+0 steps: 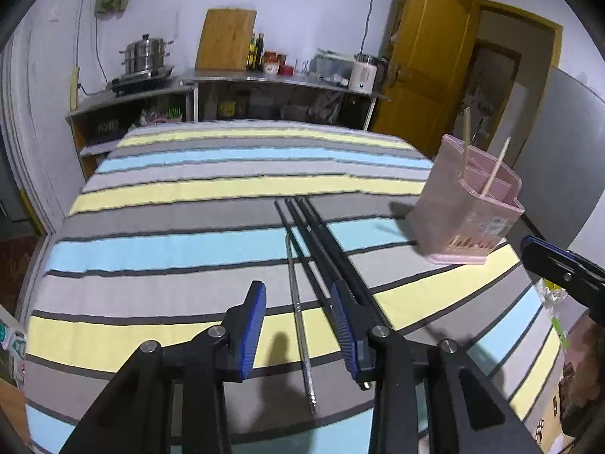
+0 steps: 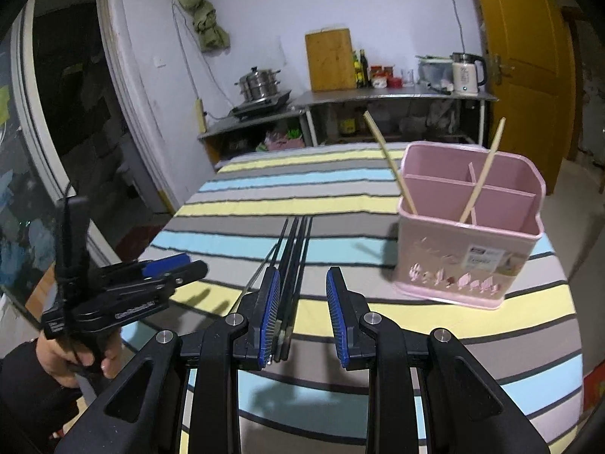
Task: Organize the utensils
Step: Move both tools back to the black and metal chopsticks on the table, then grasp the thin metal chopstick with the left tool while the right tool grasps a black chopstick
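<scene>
- Striped cloth in grey, yellow and blue (image 1: 181, 249) covers the table; from the left wrist, the left tool (image 1: 298, 325) hangs open over a thin metal chopstick (image 1: 300, 325), black chopsticks (image 1: 321, 242) just beside its right finger.
- Right wrist view shows the pink plastic utensil holder (image 2: 469, 249) with two wooden chopsticks (image 2: 480, 185) inside, and the right tool (image 2: 302, 314) open, empty.
</scene>
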### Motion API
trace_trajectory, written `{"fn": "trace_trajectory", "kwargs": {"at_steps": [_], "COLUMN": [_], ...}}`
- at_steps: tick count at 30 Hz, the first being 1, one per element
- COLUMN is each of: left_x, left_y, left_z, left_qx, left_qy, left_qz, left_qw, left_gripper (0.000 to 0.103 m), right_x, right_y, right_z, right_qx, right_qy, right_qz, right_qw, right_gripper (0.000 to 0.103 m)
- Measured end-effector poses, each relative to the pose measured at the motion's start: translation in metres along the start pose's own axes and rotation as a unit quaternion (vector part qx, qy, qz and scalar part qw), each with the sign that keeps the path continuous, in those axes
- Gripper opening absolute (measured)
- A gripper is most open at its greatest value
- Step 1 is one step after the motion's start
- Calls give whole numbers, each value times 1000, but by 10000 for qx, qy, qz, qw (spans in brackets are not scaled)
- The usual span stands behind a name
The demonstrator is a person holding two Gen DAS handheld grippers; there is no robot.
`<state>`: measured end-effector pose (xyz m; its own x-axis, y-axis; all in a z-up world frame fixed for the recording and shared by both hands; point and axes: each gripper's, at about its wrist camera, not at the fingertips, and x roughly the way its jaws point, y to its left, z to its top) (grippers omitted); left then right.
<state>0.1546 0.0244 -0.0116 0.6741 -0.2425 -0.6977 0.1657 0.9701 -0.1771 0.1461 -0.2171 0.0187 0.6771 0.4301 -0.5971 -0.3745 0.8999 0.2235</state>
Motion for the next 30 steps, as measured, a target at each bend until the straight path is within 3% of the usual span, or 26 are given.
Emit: {"fn": "trace_trajectory", "kwargs": {"at_steps": [5,16,20,23,30], "left_x": [36,90,97,98,90], "left_y": [4,4,-3,-2,23], "left_z": [-3,7,9,10,9], "left_qx": [45,158,392,477,163], "left_qy": [250,569,518,503,461], "left_qz": [75,127,302,468,597], "left_qw": [9996,9982,9974,9965,9970], "left_gripper": [27,22,18,8,7], "right_x": [21,69,85,99,141], "right_y": [2,1,1,2,-1], "right_z": [-7,-13,-12,-10,4], "right_qx": [-33,-102,-111,-119,-108], "right_qy": [247,659,764,833,992], "right_qz": [35,-42,-95,-152,-257], "right_qw": [9997,9978,9970,9963,9947], "right_gripper": [26,26,26,26,26]}}
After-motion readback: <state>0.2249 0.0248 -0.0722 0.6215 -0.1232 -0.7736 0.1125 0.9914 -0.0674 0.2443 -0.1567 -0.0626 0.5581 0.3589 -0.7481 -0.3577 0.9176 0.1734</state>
